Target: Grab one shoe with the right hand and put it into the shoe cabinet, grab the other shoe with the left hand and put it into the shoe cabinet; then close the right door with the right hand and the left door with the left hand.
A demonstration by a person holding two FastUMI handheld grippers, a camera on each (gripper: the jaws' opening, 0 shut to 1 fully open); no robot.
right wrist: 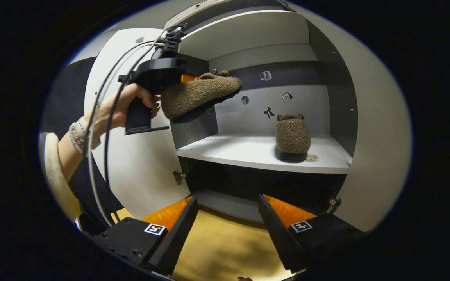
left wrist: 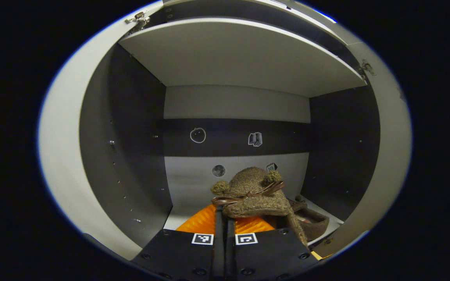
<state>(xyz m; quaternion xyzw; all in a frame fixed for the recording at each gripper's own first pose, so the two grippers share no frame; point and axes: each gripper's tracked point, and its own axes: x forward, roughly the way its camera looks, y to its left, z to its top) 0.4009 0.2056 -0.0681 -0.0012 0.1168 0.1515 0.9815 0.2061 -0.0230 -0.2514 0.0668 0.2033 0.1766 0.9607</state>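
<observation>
At upper left of the right gripper view, the left gripper [right wrist: 193, 80] clenches one slipper [right wrist: 197, 93] inside the cabinet [right wrist: 369, 128], while the other slipper [right wrist: 292, 136] sits on the shelf [right wrist: 229, 150] and the right gripper [right wrist: 228, 224] fingers are spread apart.

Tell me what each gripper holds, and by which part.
The left gripper is shut on the brown slipper, apparently by its rim. The right gripper is open, holding nothing.
</observation>
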